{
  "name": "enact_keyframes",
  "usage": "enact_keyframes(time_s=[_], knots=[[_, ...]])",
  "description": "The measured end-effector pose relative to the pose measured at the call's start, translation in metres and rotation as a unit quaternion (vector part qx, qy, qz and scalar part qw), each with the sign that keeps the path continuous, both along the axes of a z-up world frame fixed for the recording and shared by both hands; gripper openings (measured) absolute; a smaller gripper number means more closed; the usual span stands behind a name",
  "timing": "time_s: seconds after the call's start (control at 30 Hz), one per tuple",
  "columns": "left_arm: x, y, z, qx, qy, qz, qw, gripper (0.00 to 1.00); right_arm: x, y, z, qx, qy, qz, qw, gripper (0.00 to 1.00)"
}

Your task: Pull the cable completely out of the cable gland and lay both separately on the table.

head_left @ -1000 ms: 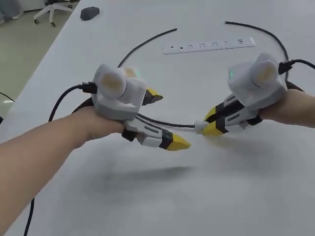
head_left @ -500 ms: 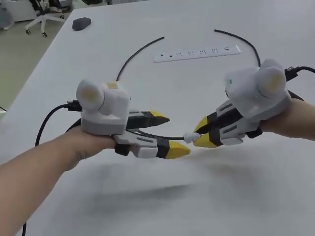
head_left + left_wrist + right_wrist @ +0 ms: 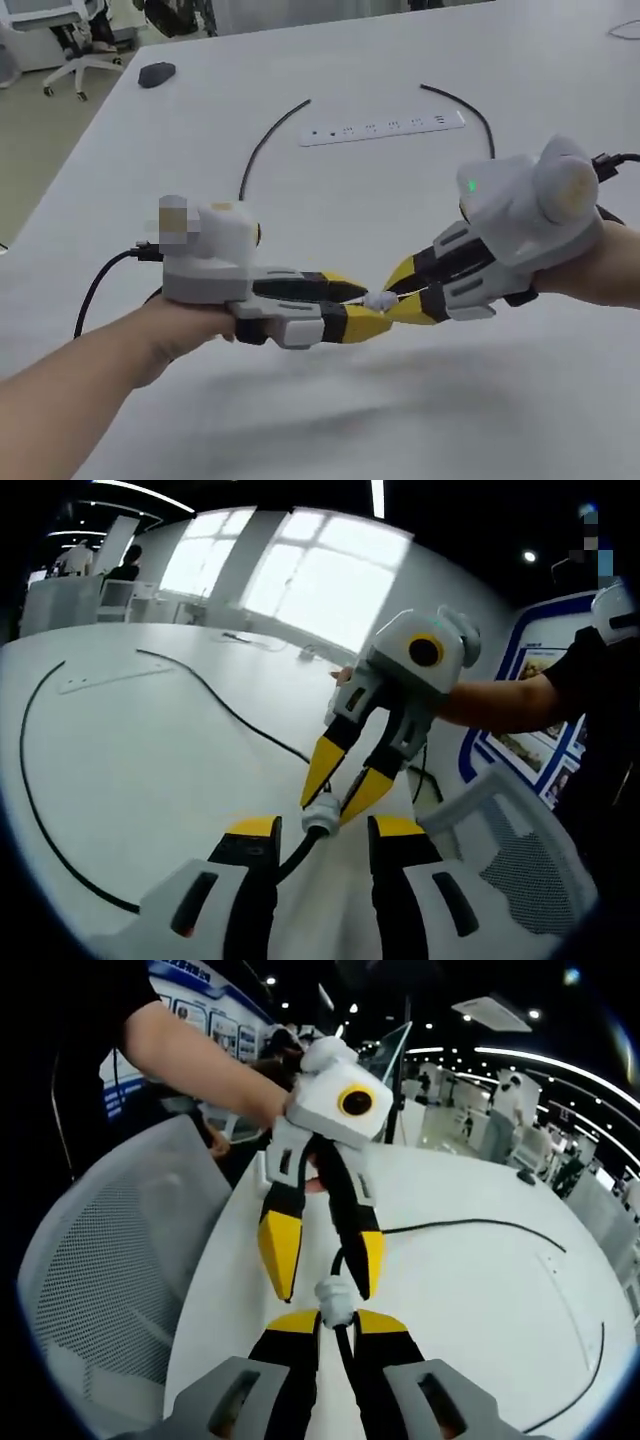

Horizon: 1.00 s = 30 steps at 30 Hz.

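One white office table (image 3: pixel 400 200) beneath left gripper (image 3: pixel 370 306), jaws spread around cable (image 3: pixel 292 855), and right gripper (image 3: pixel 394 300), jaws pinching cable gland (image 3: pixel 335 1300).

Head view looks down over worktop (image 3: pixel 300 200), close. Gripper views face each other; all three share the cable gland (image 3: pixel 379 300).

My left hand-held gripper (image 3: pixel 370 308) and right hand-held gripper (image 3: pixel 398 298) look alike: white bodies, with 2 jaws each that run from white shells through black to yellow tips. A black lead (image 3: pixel 140 254) plugs into the rear. A green light (image 3: pixel 470 186) glows on the right one. My sleeve (image 3: pixel 590 670) is black.
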<state>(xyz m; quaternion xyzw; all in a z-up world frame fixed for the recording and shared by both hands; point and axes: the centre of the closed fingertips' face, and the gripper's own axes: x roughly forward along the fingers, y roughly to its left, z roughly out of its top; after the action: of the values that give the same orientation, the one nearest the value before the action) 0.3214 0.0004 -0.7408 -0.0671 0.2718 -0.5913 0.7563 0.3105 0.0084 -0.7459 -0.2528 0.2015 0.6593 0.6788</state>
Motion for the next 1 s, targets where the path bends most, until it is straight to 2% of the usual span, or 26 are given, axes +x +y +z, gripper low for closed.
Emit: enact_keyframes(time_s=[0.2,0.37,0.47,0.63,0.8,0.9,0.93,0.97,1.0], knots=[[-0.005,0.000,0.005,-0.011,0.012,-0.002,0.9999,0.28,-0.008,0.001,0.011,0.004,-0.008,0.009,0.9999,0.07],[-0.011,-0.001,0.007,-0.010,0.012,-0.007,0.9999,0.17,-0.011,0.002,0.012,0.005,-0.012,0.012,0.9998,0.07],[-0.014,-0.001,0.008,-0.013,0.019,-0.008,0.9997,0.16,-0.013,0.002,0.012,0.006,-0.011,0.013,0.9998,0.07],[-0.016,-0.002,0.011,-0.014,0.010,-0.010,0.9998,0.16,-0.015,0.001,0.014,0.006,-0.011,0.014,0.9998,0.07],[-0.017,-0.003,0.012,-0.015,0.009,-0.011,0.9998,0.16,-0.017,0.000,0.015,0.004,-0.012,0.015,0.9998,0.07],[-0.019,-0.005,0.012,-0.013,0.006,-0.016,0.9998,0.16,-0.019,-0.001,0.014,0.003,-0.005,0.015,0.9999,0.07],[-0.020,-0.005,0.012,-0.012,-0.001,-0.017,0.9998,0.16,-0.019,-0.001,0.014,0.004,-0.004,0.014,0.9999,0.07],[-0.020,-0.005,0.012,-0.010,-0.015,-0.021,0.9996,0.16,-0.019,-0.002,0.014,0.005,-0.002,0.013,0.9999,0.07],[-0.022,-0.005,0.013,-0.009,-0.017,-0.023,0.9995,0.16,-0.019,-0.002,0.014,0.005,0.001,0.012,0.9999,0.07]])
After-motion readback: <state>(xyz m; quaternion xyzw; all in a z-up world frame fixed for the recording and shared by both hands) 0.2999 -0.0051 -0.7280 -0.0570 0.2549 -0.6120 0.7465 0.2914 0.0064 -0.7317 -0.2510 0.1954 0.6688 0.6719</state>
